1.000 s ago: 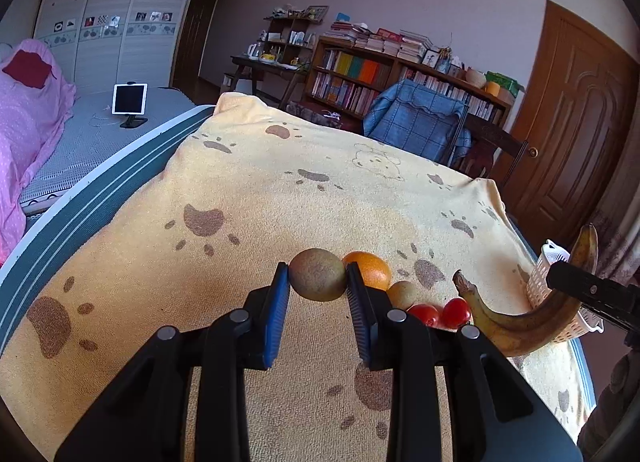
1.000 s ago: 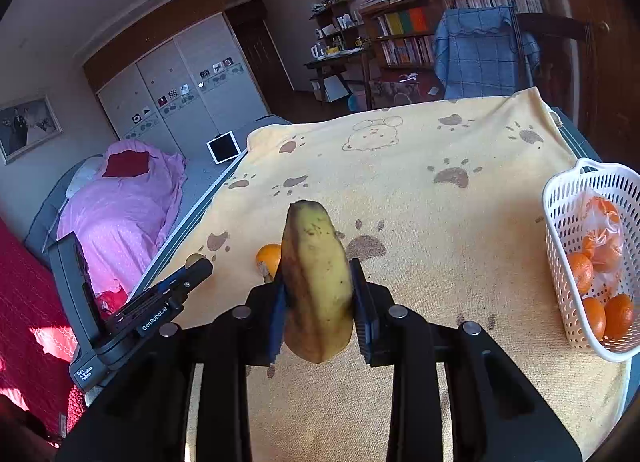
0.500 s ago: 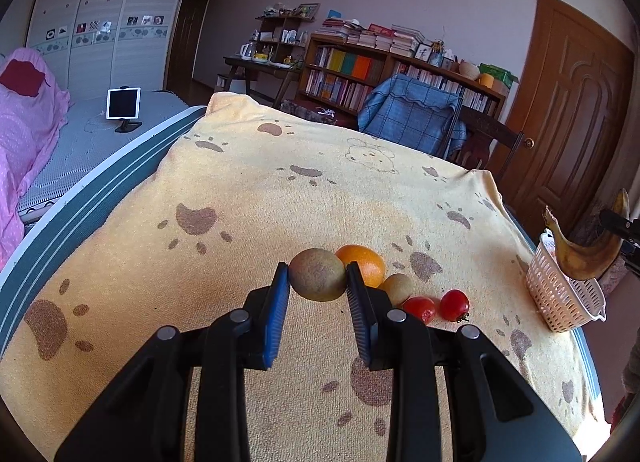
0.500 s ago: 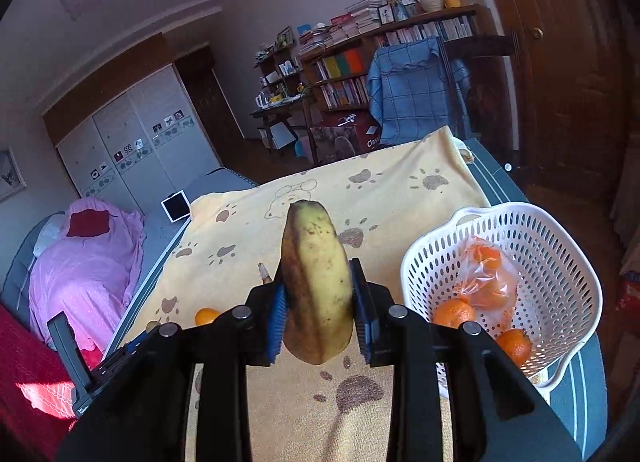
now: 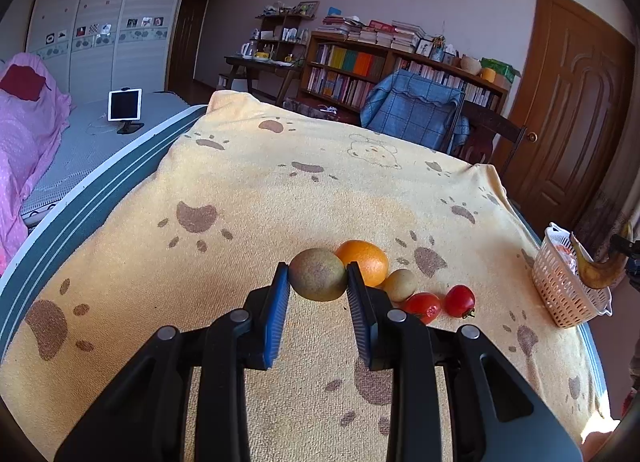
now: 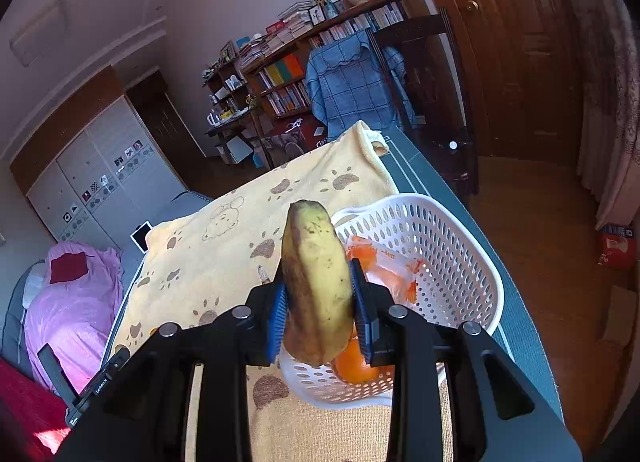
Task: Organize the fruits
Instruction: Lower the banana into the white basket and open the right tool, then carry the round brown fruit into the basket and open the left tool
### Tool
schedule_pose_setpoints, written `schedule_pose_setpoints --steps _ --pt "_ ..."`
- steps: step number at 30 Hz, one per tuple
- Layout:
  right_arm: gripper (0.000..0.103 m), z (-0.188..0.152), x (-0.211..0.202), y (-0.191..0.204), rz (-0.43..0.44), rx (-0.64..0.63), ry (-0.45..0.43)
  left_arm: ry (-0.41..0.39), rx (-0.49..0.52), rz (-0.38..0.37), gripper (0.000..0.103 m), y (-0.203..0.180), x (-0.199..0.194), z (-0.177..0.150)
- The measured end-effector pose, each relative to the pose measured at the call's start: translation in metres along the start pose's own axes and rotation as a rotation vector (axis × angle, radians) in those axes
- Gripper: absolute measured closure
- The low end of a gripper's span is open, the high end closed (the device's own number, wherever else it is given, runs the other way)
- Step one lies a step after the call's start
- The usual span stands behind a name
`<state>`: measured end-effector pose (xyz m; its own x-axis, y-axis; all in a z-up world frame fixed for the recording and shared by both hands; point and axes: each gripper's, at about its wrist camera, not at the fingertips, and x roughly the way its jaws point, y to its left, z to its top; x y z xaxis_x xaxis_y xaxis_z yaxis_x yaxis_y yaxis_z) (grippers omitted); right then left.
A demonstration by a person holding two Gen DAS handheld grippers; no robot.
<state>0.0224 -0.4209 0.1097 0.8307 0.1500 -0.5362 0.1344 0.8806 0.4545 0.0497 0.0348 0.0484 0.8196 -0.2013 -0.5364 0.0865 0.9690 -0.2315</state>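
My left gripper (image 5: pixel 318 278) is shut on a brown-green kiwi (image 5: pixel 318 274) just over the yellow paw-print blanket (image 5: pixel 280 190). Behind it lie an orange (image 5: pixel 366 260), a smaller kiwi (image 5: pixel 401 284) and two red tomatoes (image 5: pixel 423 307). My right gripper (image 6: pixel 318 290) is shut on a yellow, brown-spotted banana (image 6: pixel 316 278), held above the white basket (image 6: pixel 460 250), which holds several oranges (image 6: pixel 356 368) and an orange plastic bag (image 6: pixel 384 268). In the left wrist view the banana (image 5: pixel 600 272) hangs over the basket (image 5: pixel 560 290) at the table's right edge.
The blanket covers a table with a dark green rim (image 5: pixel 100 202). A chair draped with a blue cloth (image 5: pixel 416 110) stands at the far side, bookshelves (image 5: pixel 360 70) behind it. A pink-covered bed (image 5: pixel 24 142) lies at the left, a wooden door (image 5: pixel 572 102) at the right.
My right gripper has carried the banana rightward across the blanket to above the white basket, rolling as it went. The left gripper and its kiwi have stayed put.
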Motion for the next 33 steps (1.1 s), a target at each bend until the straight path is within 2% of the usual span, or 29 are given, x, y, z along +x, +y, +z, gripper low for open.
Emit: schedule_pose_setpoints --steps 4,8,11,13,14,19,27,33 --pt "0.073 -0.001 0.019 -0.021 -0.034 0.024 0.052 0.003 0.012 0.013 0.074 -0.002 0.000 -0.001" --pt "0.070 0.001 0.026 -0.038 -0.094 0.053 0.034 0.010 0.016 0.021 0.074 -0.003 0.002 -0.001" --pt "0.057 0.002 0.022 -0.043 -0.125 0.051 -0.011 0.016 0.011 0.022 0.074 -0.002 0.003 -0.001" --pt "0.041 0.001 0.015 -0.041 -0.157 0.027 -0.061 0.018 0.007 0.023 0.074 -0.001 0.004 -0.001" --pt "0.040 0.001 0.012 -0.039 -0.176 0.010 -0.087 0.020 0.007 0.024 0.074 -0.001 0.004 -0.001" --pt "0.039 -0.008 0.005 -0.027 -0.235 -0.063 -0.162 0.020 0.017 0.033 0.074 -0.003 0.005 -0.001" --pt "0.039 -0.022 0.011 -0.009 -0.266 -0.135 -0.192 0.024 0.043 0.038 0.074 -0.013 0.003 -0.001" --pt "0.039 -0.033 0.017 -0.005 -0.283 -0.134 -0.184 0.031 0.108 -0.027 0.074 -0.053 -0.003 -0.005"
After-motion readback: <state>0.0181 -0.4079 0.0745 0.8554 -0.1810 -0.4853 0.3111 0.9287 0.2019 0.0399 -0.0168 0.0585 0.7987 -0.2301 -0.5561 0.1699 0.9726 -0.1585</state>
